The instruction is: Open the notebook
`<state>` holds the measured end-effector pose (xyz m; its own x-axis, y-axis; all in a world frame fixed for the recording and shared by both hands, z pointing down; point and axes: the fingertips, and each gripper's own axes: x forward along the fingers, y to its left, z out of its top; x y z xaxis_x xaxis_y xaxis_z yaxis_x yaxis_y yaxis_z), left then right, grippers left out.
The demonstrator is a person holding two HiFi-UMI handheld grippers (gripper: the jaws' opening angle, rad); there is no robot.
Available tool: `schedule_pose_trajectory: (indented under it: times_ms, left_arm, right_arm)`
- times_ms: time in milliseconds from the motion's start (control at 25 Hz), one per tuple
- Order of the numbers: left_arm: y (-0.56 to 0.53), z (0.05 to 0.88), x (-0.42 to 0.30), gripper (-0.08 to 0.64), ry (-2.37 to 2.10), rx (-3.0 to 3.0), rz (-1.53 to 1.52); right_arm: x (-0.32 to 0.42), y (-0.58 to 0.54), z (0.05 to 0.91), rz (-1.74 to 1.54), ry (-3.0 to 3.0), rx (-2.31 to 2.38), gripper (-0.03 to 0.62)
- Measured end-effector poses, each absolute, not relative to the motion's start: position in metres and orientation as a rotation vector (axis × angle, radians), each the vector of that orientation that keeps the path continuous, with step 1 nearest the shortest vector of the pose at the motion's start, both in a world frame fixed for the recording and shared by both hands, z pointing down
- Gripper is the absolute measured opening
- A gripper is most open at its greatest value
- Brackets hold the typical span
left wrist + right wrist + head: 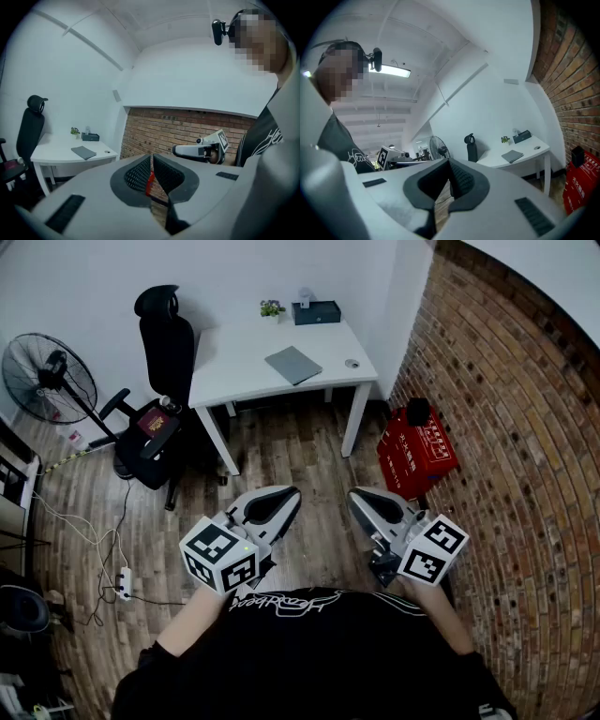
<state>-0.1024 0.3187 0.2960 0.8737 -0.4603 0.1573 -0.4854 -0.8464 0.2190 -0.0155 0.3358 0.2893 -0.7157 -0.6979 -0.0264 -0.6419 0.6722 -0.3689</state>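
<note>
Notebook (293, 365): grey, closed, lying flat on the white desk (230, 371), right of the desk's middle and skewed to its edges. Nothing touches it.

Also on the desk: a small plant (272, 308) and a dark box (316, 312) along its far edge, beyond the notebook.

Left gripper (289, 495): well short of the desk, over the wood floor (300, 446), close in front of the person's chest. Jaws pressed together, nothing held between them. In its own view the desk and notebook sit off to the left, far away.

Right gripper (357, 496): also well short of the desk, beside the left one, the two apart. Jaws pressed together, empty. In its view the desk and notebook sit off to the right, far away.

Both grippers' tips lean toward each other and roughly toward the desk.

Around the desk: black chair (167, 352) at its left end, fan (47, 379) further left, red crate (417, 451) by its right legs against the brick wall (506, 427).
</note>
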Motion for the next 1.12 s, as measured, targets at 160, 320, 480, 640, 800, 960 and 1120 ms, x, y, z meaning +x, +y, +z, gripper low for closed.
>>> schedule_pose_trajectory:
  times_ms: [160, 320, 480, 640, 800, 960, 1120]
  left_arm:
    - [0.316, 0.293, -0.097, 0.043, -0.714, 2.801, 0.139]
    - [0.308, 0.298, -0.092, 0.044, -0.736, 2.796, 0.184]
    - [0.301, 0.296, -0.084, 0.044, -0.749, 2.808, 0.194]
    - [0.288, 0.296, -0.075, 0.044, -0.807, 2.812, 0.201]
    - [0.275, 0.301, -0.065, 0.049, -0.864, 2.799, 0.197]
    - [0.263, 0.317, -0.053, 0.17, -0.878, 2.765, 0.215]
    - [0.25, 0.334, -0.043, 0.235, -0.909, 2.743, 0.241]
  right_arm:
    - [-0.01, 0.332, 0.288, -0.503, 2.72, -1.097, 0.0]
    - [-0.006, 0.325, 0.289, -0.527, 2.732, -1.096, 0.0]
    - [0.003, 0.316, 0.288, -0.49, 2.743, -1.123, 0.0]
    - [0.017, 0.308, 0.29, -0.446, 2.773, -1.146, 0.0]
    - [0.034, 0.303, 0.296, -0.433, 2.775, -1.148, 0.0]
    - [0.047, 0.296, 0.308, -0.461, 2.761, -1.149, 0.0]
    - [0.061, 0.289, 0.323, -0.509, 2.725, -1.148, 0.0]
